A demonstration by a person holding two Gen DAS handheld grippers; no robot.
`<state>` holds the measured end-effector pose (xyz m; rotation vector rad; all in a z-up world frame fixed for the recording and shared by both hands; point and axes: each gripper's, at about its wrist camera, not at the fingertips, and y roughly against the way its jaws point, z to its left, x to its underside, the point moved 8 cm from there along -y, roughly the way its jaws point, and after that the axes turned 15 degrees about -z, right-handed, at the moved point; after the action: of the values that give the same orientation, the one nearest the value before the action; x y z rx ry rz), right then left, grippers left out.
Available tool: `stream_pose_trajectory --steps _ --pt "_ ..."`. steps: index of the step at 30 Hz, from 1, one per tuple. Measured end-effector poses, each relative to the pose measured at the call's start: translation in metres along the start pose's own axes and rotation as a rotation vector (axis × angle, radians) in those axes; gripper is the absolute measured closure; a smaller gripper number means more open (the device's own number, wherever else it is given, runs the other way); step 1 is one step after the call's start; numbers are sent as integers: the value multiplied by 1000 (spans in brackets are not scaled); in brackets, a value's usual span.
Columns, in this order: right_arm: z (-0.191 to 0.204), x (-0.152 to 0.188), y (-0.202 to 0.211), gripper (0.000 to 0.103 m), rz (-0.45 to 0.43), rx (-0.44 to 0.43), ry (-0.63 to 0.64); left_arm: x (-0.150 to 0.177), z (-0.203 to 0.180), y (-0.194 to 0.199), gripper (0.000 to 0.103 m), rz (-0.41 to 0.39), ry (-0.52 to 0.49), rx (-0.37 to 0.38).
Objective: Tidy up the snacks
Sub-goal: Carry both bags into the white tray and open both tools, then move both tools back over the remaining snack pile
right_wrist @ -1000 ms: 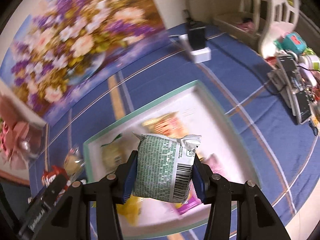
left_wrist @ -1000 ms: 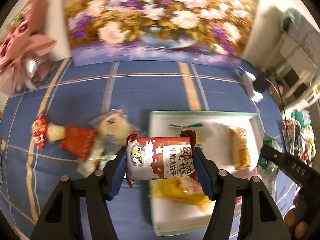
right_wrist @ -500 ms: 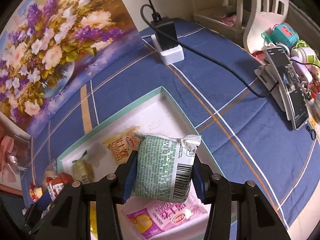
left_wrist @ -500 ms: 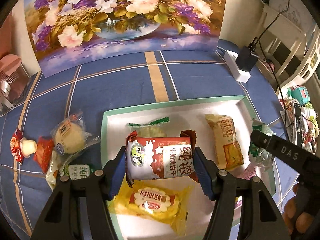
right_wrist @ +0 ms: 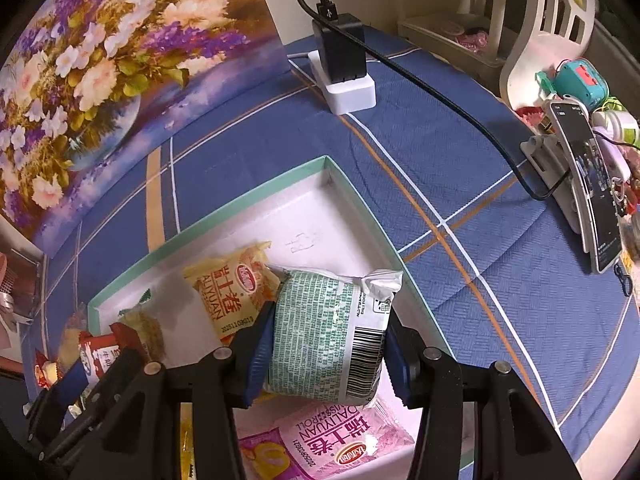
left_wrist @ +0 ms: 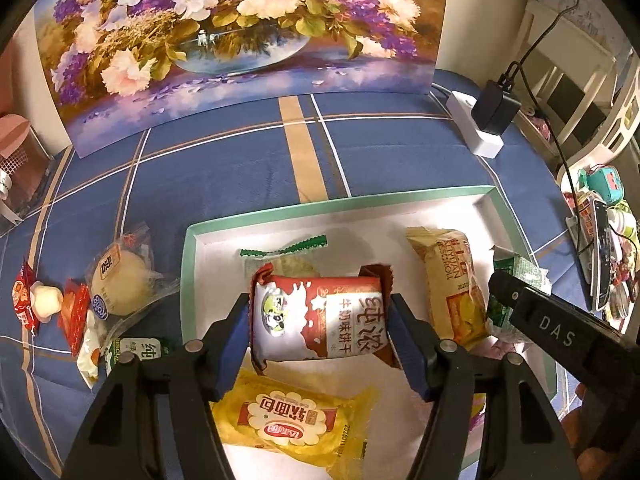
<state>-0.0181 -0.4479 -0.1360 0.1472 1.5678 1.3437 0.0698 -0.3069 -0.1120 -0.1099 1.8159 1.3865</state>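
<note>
Packets fill both grippers, each held above the tray. Nearest on the left side, the left gripper (left_wrist: 320, 320) has its two blue pads pressed against the short ends of a red-and-white biscuit packet (left_wrist: 320, 322), which hangs over the white tray (left_wrist: 188, 272) above a yellow bread packet (left_wrist: 288, 426). It looks light and a bit crushable, and the film looks slick, so squeezing across the filled body rather than the crimped ends seems the safer hold. The right gripper (right_wrist: 326, 346) is likewise clamped on a green-printed packet (right_wrist: 326, 334), gripped across its puffy middle above a pink roll packet (right_wrist: 340, 444). That one looks soft and air-filled; I'd guess it gives under pressure and could slip if the squeeze eased.

Further in, a yellow egg-roll packet (left_wrist: 450, 284) and a small green-edged packet (left_wrist: 286, 254) lie in the tray. Off to the left on the blue cloth (left_wrist: 240, 168), several loose snacks (left_wrist: 116, 284) wait outside it. Beyond stands the flower painting (left_wrist: 240, 40).
</note>
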Motion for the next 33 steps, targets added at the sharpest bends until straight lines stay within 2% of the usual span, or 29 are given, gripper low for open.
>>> stream_pose_trajectory --steps 8,10,12,13,19,25,27,33 --pt "0 0 3 50 9 10 11 -10 3 13 35 -33 -1 -11" --pt "0 0 3 51 11 7 12 -11 8 14 31 -35 10 -26" --pt "1 -1 5 48 9 6 20 -11 16 14 21 -31 33 -57" --pt "1 -1 6 43 5 4 19 -10 23 13 19 -25 54 -81" --pt "6 -6 15 33 -16 -16 33 -1 59 11 18 6 153 -183" --pt "19 -9 25 22 -44 -44 62 -1 96 19 16 -13 214 -284" --pt "25 -9 29 17 -56 -59 74 0 108 22 0 -19 234 -311" --pt "44 -5 39 7 -81 -95 89 6 145 35 0 -28 298 -369"
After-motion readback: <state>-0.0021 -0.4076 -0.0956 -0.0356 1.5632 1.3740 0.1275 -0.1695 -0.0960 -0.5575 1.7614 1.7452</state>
